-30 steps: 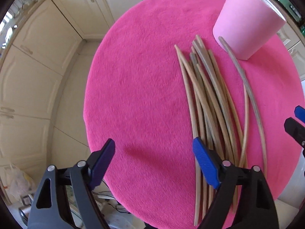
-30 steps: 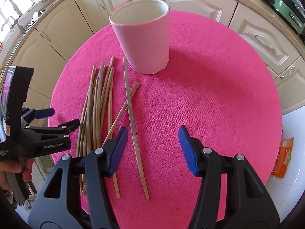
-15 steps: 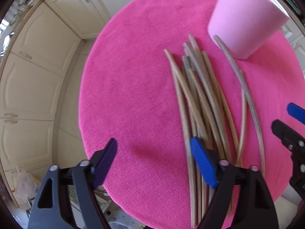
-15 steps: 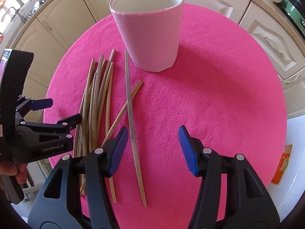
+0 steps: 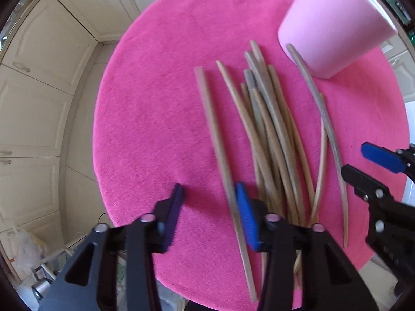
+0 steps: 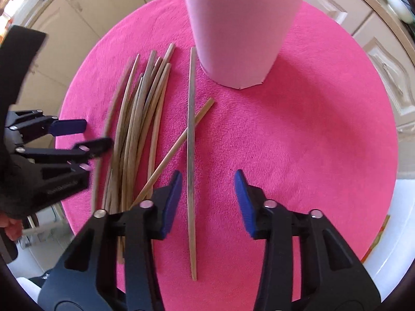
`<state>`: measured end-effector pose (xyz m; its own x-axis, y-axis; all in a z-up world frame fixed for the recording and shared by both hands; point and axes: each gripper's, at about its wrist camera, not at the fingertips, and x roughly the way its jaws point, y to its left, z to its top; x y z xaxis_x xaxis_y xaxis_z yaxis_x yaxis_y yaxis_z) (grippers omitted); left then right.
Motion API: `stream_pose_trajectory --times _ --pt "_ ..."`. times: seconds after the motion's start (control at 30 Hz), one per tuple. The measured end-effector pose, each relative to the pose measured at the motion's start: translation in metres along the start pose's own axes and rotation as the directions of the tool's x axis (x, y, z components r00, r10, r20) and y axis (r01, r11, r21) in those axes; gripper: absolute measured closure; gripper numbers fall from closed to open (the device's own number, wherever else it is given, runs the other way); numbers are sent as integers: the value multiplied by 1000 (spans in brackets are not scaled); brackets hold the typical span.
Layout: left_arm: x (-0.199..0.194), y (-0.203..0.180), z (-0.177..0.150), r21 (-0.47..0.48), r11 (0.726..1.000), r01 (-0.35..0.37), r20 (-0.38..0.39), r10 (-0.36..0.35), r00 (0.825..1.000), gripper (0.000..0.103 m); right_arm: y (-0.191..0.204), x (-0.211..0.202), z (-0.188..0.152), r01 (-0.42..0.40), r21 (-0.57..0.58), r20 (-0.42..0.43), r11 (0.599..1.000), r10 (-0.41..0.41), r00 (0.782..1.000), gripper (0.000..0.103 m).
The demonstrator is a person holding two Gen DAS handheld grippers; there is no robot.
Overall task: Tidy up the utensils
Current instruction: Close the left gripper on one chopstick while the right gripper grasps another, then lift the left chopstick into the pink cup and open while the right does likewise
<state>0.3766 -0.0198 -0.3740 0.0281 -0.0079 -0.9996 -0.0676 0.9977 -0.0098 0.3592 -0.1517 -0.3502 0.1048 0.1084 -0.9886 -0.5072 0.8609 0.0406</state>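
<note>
Pink tablecloth [image 6: 298, 142], lone chopstick [image 6: 191, 155] between closing right tool [image 6: 208, 202] jaws

Your 2 wrist cameras both look steeply down, close over the pink mat [image 5: 155, 103]. The left view sits over the mat's left edge, with cabinets [image 5: 39, 90] beyond. The right view sits nearer the middle. Both share the sticks [image 6: 140, 119] and cup [image 5: 334, 23], and each catches the other gripper at its edge.
</note>
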Motion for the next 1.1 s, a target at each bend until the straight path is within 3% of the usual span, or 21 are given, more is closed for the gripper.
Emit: stream_pose_trajectory --times 0.1,0.17,0.2,0.27,0.33,0.47,0.6,0.7,0.77,0.87,0.93,0.97,1.03,1.1 --pt "-5 10 2 -26 1000 9 2 -9 1000 80 8 7 8 19 -48 -30 999 -21 999 69" --pt "-8 7 2 -15 1000 4 4 -4 1000 83 13 16 14 27 -70 -62 997 -32 998 74" --pt "-6 9 3 -14 1000 5 9 -5 1000 86 14 20 14 25 -74 -81 997 -31 996 82" --pt "-11 8 -1 -27 1000 11 20 -11 1000 91 21 23 13 33 -87 -85 996 -40 996 84" --pt "-10 8 -5 -48 998 33 34 -31 999 95 18 24 13 11 -72 -81 997 -16 997 95" --pt "-12 30 -21 -97 990 99 88 -91 992 95 8 15 3 -77 -30 -46 997 75 996 96" --pt "-35 38 -36 -120 980 157 164 -136 977 97 2 -6 -10 -162 -25 16 987 162 987 96" --pt "-65 38 -46 -116 965 234 256 -199 946 97 0 -33 -20 -229 -26 104 973 231 967 96" --pt "-85 33 -53 -72 971 226 317 -193 929 97 -5 -49 -21 -258 -17 163 966 257 953 96" --pt "-120 32 -46 -30 964 265 432 -226 873 97 -16 -84 -19 -311 2 304 950 296 905 96" --pt "-141 27 -39 -9 954 300 506 -255 824 97 -23 -104 -17 -337 18 391 942 303 869 96" --pt "-159 18 -32 15 949 316 553 -272 788 97 -26 -113 -13 -344 27 436 939 299 849 96" --pt "-183 13 -23 52 942 331 626 -289 724 97 -29 -137 -3 -360 45 552 932 277 787 96" --pt "-202 5 0 100 931 350 702 -315 638 97 -44 -150 12 -357 57 637 932 241 732 96"
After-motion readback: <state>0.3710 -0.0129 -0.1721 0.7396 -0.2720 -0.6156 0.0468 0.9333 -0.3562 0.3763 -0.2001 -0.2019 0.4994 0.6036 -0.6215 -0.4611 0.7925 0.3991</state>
